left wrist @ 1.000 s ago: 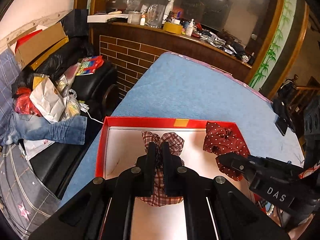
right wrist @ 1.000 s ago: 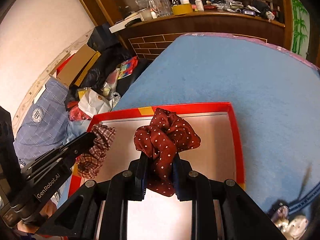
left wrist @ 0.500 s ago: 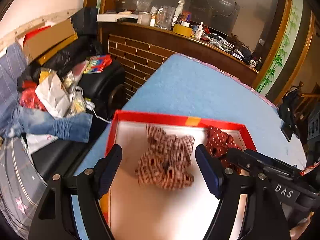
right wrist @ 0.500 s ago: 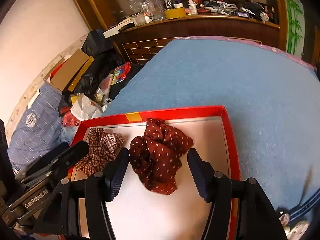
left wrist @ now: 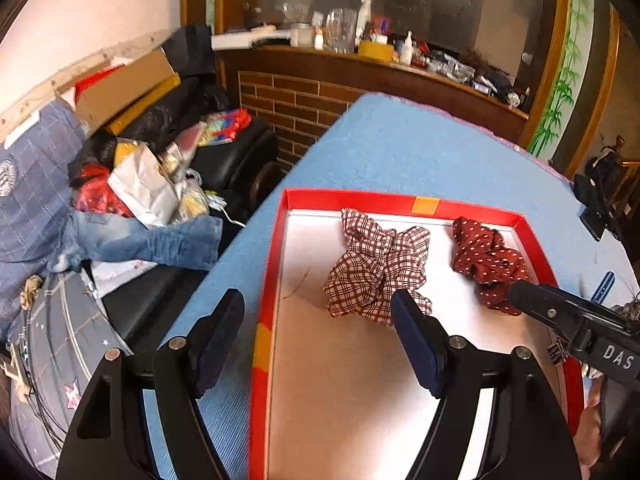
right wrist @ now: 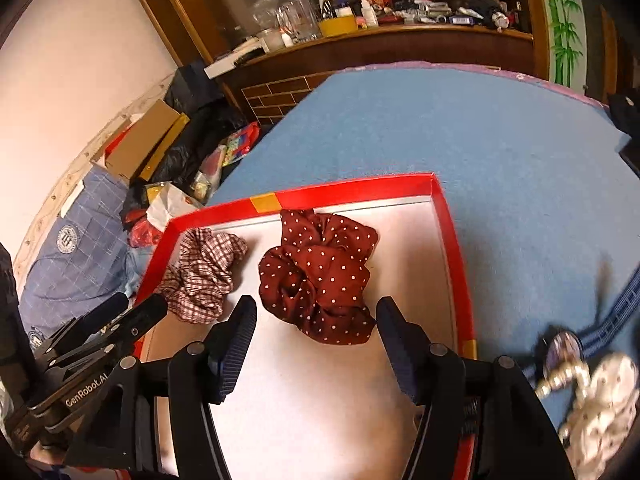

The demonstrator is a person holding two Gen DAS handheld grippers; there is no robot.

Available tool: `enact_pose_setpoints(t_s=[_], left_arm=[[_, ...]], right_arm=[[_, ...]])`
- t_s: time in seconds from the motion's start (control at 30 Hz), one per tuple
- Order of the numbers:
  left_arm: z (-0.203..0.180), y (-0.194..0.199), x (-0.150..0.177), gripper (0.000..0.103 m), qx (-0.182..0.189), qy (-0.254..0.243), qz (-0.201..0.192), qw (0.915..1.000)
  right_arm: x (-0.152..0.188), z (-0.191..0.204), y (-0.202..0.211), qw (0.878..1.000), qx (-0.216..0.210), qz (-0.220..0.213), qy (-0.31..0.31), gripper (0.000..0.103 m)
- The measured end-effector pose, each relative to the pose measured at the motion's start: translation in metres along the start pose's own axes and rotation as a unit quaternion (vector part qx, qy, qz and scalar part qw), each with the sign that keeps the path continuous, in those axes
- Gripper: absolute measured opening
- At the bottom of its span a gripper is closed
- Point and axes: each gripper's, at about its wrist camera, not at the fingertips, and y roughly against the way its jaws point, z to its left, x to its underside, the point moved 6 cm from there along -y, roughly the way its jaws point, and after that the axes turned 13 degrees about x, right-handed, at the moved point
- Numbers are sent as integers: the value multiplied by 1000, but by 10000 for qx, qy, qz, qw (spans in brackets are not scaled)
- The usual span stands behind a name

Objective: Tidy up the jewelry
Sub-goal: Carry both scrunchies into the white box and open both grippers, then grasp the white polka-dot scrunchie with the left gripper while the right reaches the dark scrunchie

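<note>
Both scrunchies lie inside the red tray point(right wrist: 452, 240), which rests on the blue-covered bench point(right wrist: 500, 152). The checked scrunchie point(left wrist: 376, 264) is in the far part of the tray, near the far rim and toward the left wall. The dotted scrunchie point(right wrist: 320, 276) lies just beside it, toward the right wall of the tray; the two look close together but I cannot tell if they touch.

The left claw point(left wrist: 320, 344) stands open and empty, with its pads point(left wrist: 416, 336) on the near side of the checked scrunchie and not pressing it. The right claw point(right wrist: 314, 344) is also open and holds nothing; the dotted scrunchie is just beyond its fingertips, free on the tray floor.

I judge that both scrunchies are very light and soft, gathered cloth over an elastic ring. They will fold and squash under the pads, not resist, so little force is enough. They are not fragile and not slippery, but a pinch on only one loose ruffle could let the rest hang down and drag. A better hold is probably across the thick bunched middle, where many folds come together.

Outside the tray, past its right wall, some pale beaded jewelry point(right wrist: 592, 392) lies on the bench. It is blurred, so I cannot say more; such pieces are probably harder and could slide between the pads.
</note>
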Motion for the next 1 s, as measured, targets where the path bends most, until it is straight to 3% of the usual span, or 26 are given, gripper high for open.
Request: enact_pose_setpoints(t_s=[0.17, 0.27, 0.43, 0.63, 0.77, 0.87, 1.0], left_arm=[[-23, 47, -1, 75, 134, -223, -503, 9984], [-43, 71, 0, 81, 279, -323, -756, 9962], [-87, 86, 18, 82, 460, -621, -867, 9932], [-148, 80, 53, 82, 955, -993, -489, 9893], [-191, 69, 67, 82, 1163, -1325, -236, 9841], [-215, 57, 73, 82, 1319, -1392, -95, 9814], [-241, 39, 81, 82, 1542, -1427, 180, 9775]], right_arm=[[4, -17, 43, 9990, -298, -262, -224, 67], [7, -32, 72, 9970, -534, -432, -359, 68], [17, -69, 120, 9946, -499, -857, -299, 71], [35, -157, 157, 9921, -250, -1100, -549, 71], [42, -235, 163, 9869, 257, -1228, -1011, 71], [45, -272, 157, 9820, 308, -1099, -1503, 71], [49, -290, 143, 9770, 58, -695, -2013, 75]])
